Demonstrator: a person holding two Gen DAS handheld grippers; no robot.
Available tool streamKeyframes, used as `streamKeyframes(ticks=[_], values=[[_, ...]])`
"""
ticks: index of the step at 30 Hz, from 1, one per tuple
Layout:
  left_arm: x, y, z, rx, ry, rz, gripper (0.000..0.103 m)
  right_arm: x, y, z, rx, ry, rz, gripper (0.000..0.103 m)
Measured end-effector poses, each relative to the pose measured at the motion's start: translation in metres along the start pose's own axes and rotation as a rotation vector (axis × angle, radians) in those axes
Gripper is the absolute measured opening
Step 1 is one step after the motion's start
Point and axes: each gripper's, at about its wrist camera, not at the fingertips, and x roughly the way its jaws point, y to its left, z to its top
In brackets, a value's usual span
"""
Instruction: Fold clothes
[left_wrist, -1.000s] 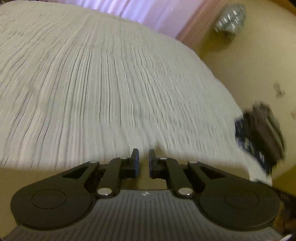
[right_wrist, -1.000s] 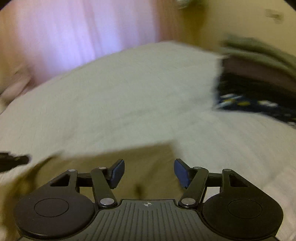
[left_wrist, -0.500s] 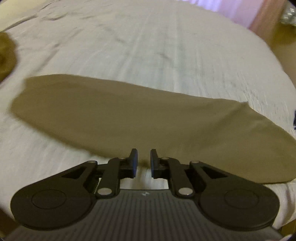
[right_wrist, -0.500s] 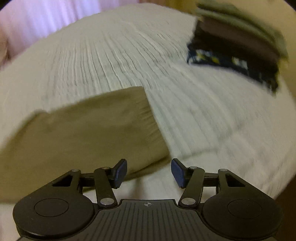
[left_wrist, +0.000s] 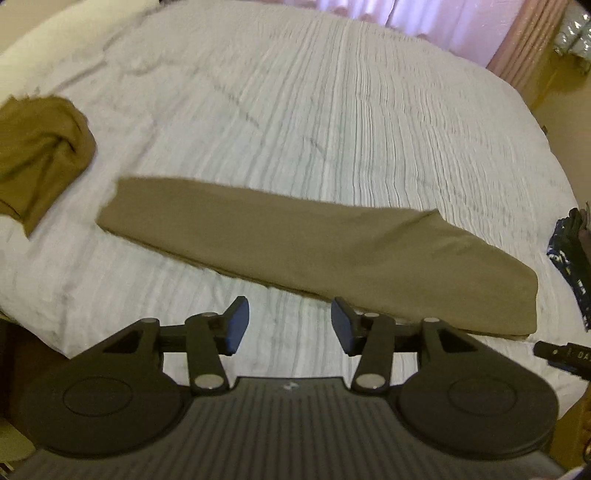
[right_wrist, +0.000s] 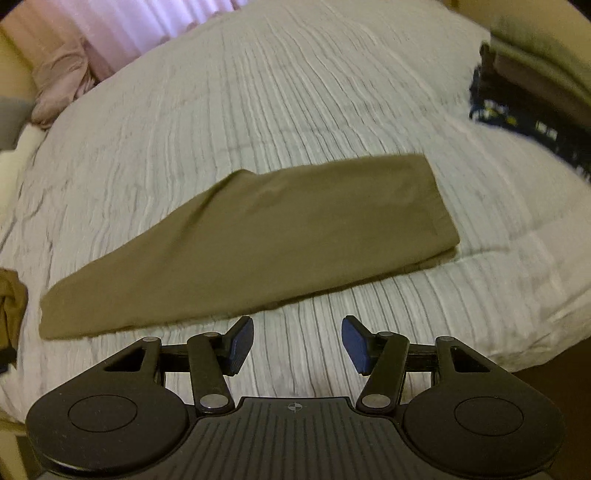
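Note:
An olive-brown garment (left_wrist: 314, 243) lies folded into a long flat strip across the white bed; it also shows in the right wrist view (right_wrist: 255, 236). My left gripper (left_wrist: 290, 325) is open and empty, just in front of the strip's near edge. My right gripper (right_wrist: 297, 343) is open and empty, just short of the strip's near edge. A second olive garment (left_wrist: 33, 151) lies crumpled at the far left of the bed; its edge shows in the right wrist view (right_wrist: 11, 306).
A stack of folded dark clothes (right_wrist: 528, 99) sits at the bed's right side, also seen in the left wrist view (left_wrist: 572, 254). The ribbed white bedspread (left_wrist: 332, 110) covers the bed. Pink curtains (right_wrist: 122, 26) hang behind. The right gripper's tip (left_wrist: 561, 354) shows at right.
My left gripper has opened and let go of the olive garment, which now lies flat on the bed. Both grippers have pulled back from it toward the bed's near edge.

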Motion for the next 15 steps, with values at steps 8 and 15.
streamKeyframes(ticks=[8, 15], values=[[-0.046, 0.04, -0.001, 0.03, -0.056, 0.023, 0.049, -0.032, 0.054, -0.026, -0.053, -0.058, -0.047, 0.057], [-0.072, 0.079, -0.009, 0.116, -0.099, 0.045, 0.05, -0.043, 0.1, -0.074, -0.006, -0.072, -0.046, 0.057]])
